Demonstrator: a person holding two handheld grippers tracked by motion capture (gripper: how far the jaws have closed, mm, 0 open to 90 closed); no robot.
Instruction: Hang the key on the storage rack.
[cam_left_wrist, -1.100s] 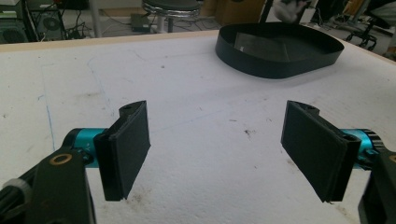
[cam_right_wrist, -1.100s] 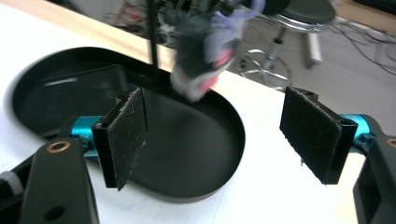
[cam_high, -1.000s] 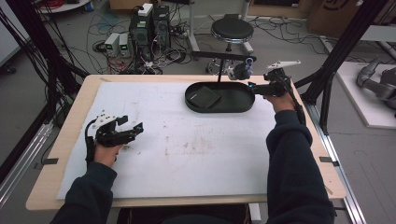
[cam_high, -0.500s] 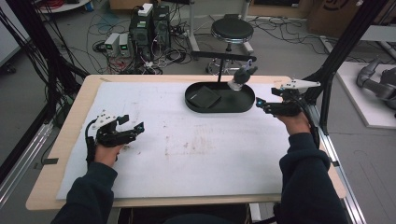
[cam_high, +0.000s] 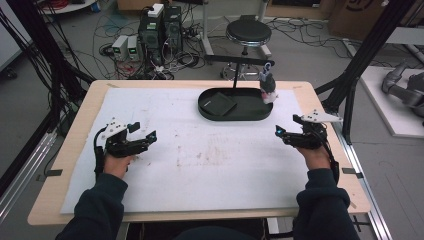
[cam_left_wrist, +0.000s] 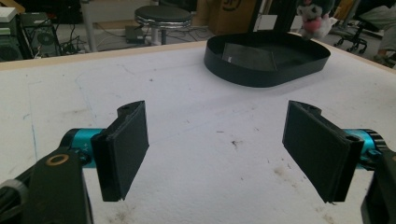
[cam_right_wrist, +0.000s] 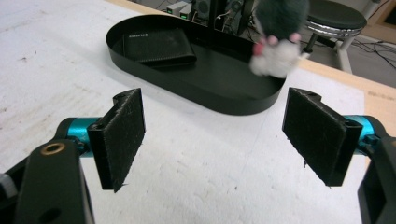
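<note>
right gripper (cam_high: 286, 134) pulled back from tray (cam_high: 235, 115), wide open, empty; plush toy (cam_right_wrist: 276, 35) cropped.

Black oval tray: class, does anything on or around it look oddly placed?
Yes. A small grey-and-white plush toy sits perched on the rim at the right end of the black oval tray, not down inside beside the flat black wallet.

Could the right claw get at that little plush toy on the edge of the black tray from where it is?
Probably yes. The right claw is open and empty, and bare white mat lies between it and the plush toy perched at the black tray rim.
</note>
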